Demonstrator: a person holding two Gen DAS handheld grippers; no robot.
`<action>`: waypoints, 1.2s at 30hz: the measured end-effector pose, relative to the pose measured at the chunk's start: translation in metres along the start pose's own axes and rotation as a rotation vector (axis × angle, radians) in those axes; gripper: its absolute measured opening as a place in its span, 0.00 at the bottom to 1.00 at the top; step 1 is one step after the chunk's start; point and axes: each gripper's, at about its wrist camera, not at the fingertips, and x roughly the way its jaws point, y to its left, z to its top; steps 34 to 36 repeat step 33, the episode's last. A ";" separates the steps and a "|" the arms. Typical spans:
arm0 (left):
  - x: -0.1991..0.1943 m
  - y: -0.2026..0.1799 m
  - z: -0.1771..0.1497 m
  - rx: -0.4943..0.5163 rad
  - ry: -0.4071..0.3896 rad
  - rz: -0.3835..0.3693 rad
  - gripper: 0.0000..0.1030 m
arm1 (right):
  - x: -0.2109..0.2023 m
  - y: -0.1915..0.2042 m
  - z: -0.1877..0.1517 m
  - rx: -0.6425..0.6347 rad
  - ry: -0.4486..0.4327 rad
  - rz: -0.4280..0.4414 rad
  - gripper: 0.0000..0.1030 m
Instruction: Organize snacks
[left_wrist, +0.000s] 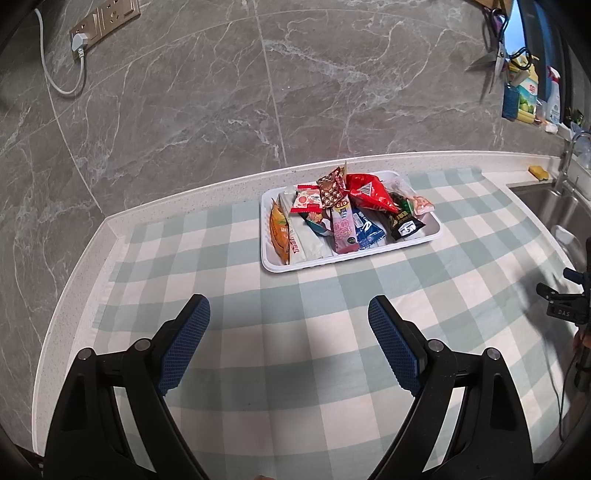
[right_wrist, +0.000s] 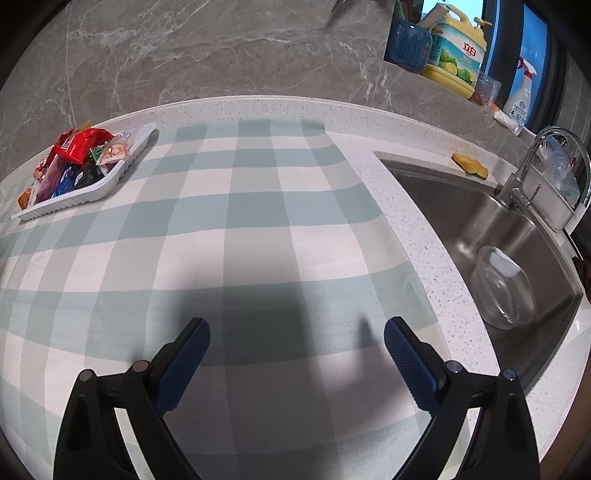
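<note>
White tray (left_wrist: 266, 236) on the checked cloth (left_wrist: 258, 350), near the back edge of the counter (left_wrist: 207, 186). Snacks (left_wrist: 343, 218) all piled inside the tray: orange packet (left_wrist: 279, 236) at the left end, pink packet (left_wrist: 344, 230) in the middle, red bag (left_wrist: 369, 194) on top toward the back. No snack seen out on the cloth. Could be a heap waiting to be sorted, or snacks gathered in and done; hard to tell which.

Left gripper (left_wrist: 289, 314) spread wide, holding nothing. Tray straight ahead of it, a little to the right, well apart. Tray's long side running left to right across the view, long packets pointing toward the gripper.

Right gripper (right_wrist: 297, 334) also spread wide and empty, over bare cloth. From there, tray (right_wrist: 88, 201) far off to the left and ahead, sink (right_wrist: 480, 221) close on the right.

Left gripper nearer to the tray and facing it, so the better one for any reach.
</note>
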 end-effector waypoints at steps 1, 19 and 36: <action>0.000 0.000 0.000 0.000 0.001 0.000 0.85 | 0.001 0.000 0.000 0.002 0.000 0.000 0.95; 0.000 0.002 -0.003 -0.015 -0.008 -0.028 0.85 | 0.008 -0.003 -0.003 0.009 0.016 0.010 0.95; -0.018 -0.002 0.000 -0.004 -0.062 -0.029 0.77 | 0.011 -0.004 -0.003 0.012 0.025 0.010 0.97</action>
